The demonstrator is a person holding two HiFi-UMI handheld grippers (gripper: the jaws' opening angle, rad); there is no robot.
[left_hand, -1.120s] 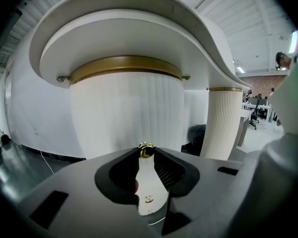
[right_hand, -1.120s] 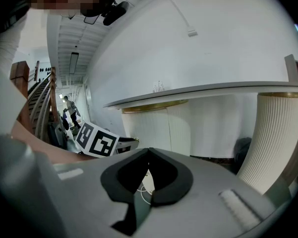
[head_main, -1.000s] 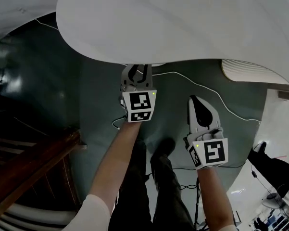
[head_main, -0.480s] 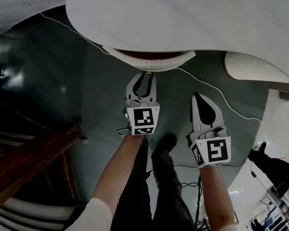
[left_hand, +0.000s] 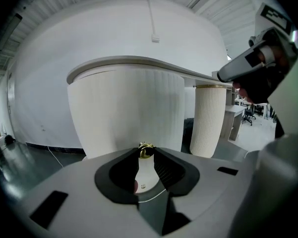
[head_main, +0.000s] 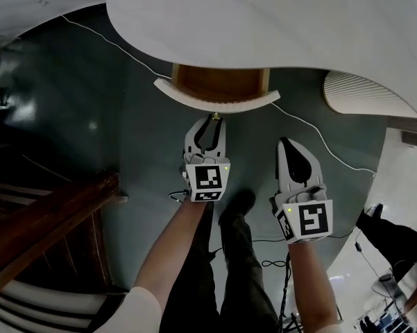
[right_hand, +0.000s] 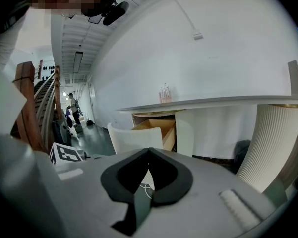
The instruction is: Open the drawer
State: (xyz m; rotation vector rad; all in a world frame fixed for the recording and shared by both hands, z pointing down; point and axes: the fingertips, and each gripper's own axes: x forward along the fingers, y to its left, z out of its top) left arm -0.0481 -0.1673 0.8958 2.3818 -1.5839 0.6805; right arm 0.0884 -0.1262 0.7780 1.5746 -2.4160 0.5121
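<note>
While the left gripper (head_main: 213, 120) clamps its fingers (left_hand: 167, 168) on the brass knob (left_hand: 146, 149), the drawer (head_main: 219, 83) stands open under the white bench (head_main: 264, 26), only bare wood showing inside it. The right gripper (head_main: 286, 146) hangs just beside the left over the floor (head_main: 125, 116), fingers (right_hand: 161, 170) closed on nothing. The left gripper view alone shows the knob pinched close up, with a ribbed pillar (left_hand: 207, 120) behind. The right gripper view alone shows the drawer from the side, small pink things (right_hand: 163, 94) on the bench top and a distant person (right_hand: 73, 107).
</note>
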